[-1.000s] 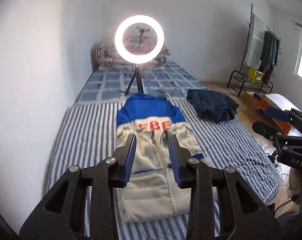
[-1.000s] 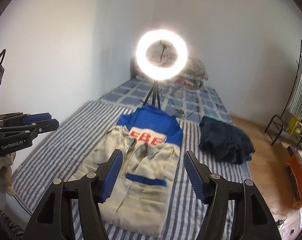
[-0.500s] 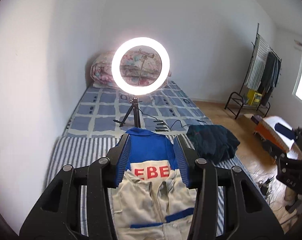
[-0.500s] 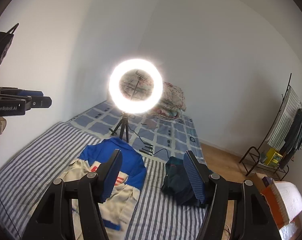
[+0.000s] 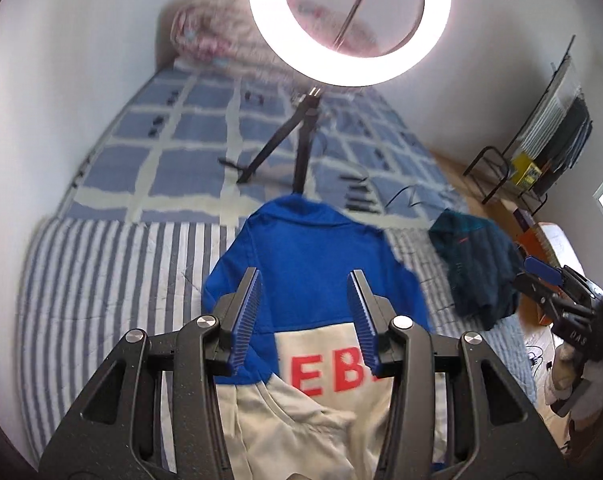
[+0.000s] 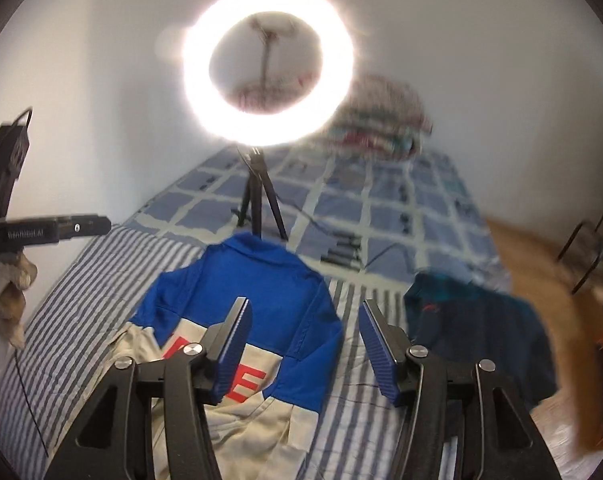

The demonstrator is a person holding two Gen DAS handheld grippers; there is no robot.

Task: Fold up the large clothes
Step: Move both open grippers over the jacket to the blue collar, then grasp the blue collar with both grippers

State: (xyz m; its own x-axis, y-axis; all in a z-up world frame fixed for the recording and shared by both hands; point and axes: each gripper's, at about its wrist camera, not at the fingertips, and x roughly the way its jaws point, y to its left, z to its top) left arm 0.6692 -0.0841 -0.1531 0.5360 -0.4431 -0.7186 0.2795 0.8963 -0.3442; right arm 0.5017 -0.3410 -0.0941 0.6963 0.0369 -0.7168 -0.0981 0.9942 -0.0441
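Observation:
A jacket (image 5: pixel 313 264) with a blue top, beige body and red letters lies flat on the striped bed sheet (image 5: pixel 113 280), collar toward the ring light. My left gripper (image 5: pixel 305 284) hovers open over its blue upper back, nothing between the fingers. My right gripper (image 6: pixel 304 308) hangs over the jacket (image 6: pixel 261 280) at its right shoulder edge; its jaws are closing with nothing between them. Each gripper shows in the other view: the right gripper (image 5: pixel 531 280) at the right edge, the left gripper (image 6: pixel 101 227) at the left edge.
A lit ring light (image 6: pixel 269 64) on a black tripod (image 6: pixel 257 200) stands on the checked blanket (image 5: pixel 181 160) just past the collar, with a cable beside it. A dark teal garment (image 6: pixel 473 328) lies right of the jacket. Folded quilts (image 5: pixel 205 36) sit by the wall; a clothes rack (image 5: pixel 549 128) stands far right.
Both grippers have swept forward and down from the jacket's hem to its blue top, so the ring light looms larger. The left jaws stand wider than before, the right jaws narrower.

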